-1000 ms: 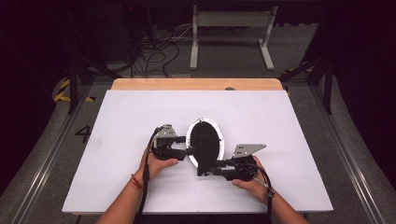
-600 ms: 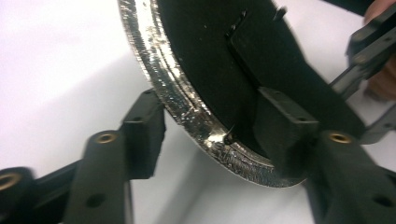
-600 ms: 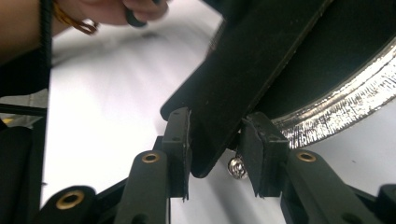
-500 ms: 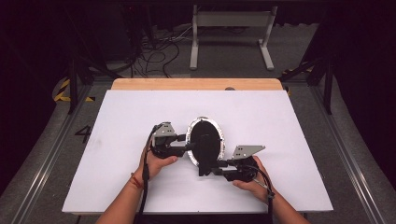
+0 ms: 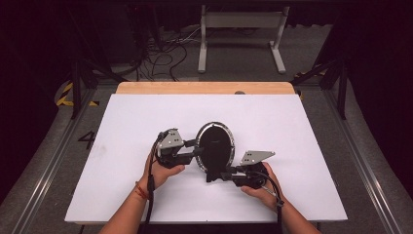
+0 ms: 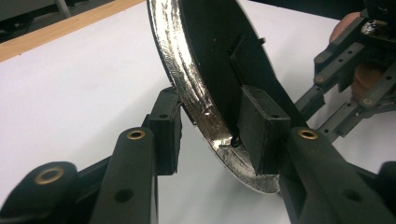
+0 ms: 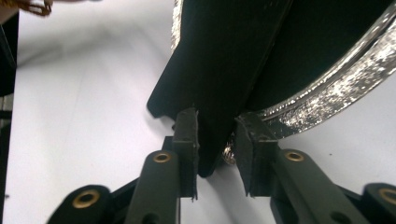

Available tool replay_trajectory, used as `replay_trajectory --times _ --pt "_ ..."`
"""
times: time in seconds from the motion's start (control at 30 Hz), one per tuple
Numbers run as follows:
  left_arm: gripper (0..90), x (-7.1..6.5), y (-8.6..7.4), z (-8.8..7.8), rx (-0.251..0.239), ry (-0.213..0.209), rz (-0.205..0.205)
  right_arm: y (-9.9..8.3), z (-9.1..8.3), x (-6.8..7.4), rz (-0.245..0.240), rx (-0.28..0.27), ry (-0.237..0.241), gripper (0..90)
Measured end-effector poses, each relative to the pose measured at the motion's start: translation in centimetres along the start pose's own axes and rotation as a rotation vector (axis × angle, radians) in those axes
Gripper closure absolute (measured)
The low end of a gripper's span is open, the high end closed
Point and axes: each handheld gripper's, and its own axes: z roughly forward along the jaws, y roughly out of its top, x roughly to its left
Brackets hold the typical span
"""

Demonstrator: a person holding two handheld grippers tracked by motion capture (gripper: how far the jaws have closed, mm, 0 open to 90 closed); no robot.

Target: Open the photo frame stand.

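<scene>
An oval picture frame [image 5: 215, 146] with a silver rim [image 6: 187, 79] and a black back lies in the middle of the white table [image 5: 292, 131], tilted up. My left gripper [image 5: 198, 148] reaches it from the left. Its jaws have just been closing and now pinch the rim [image 6: 215, 135], one pad on the silver front and one on the black back. From the near right, my right gripper [image 5: 217, 175] has also been closing, and its pads [image 7: 215, 135] hold the frame's black stand leg [image 7: 210, 93].
The table's wooden far edge [image 5: 204, 87] runs behind the white surface. Beyond it on the floor are cables [image 5: 160, 53] and a grey metal stand [image 5: 238, 29]. Bare white tabletop surrounds the frame on all sides.
The left gripper has lifted slightly at the frame's left rim. The frame and the right hand stay where they were.
</scene>
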Motion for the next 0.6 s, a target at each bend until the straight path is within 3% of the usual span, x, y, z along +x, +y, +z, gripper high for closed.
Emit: replay_trajectory --times 0.17,0.4,0.6 --pt "60.5 -0.07 -0.10 -0.11 -0.017 -0.016 -0.011 0.24 -0.10 -0.39 0.035 -0.022 0.009 67.1" --pt "60.2 -0.28 -0.18 -0.25 -0.022 -0.018 0.006 0.50 -0.14 -0.58 0.050 -0.033 0.018 67.1" --pt "61.1 -1.03 -0.05 -0.46 -0.025 -0.013 0.078 0.40 -0.34 -0.58 0.049 -0.033 0.020 76.1"
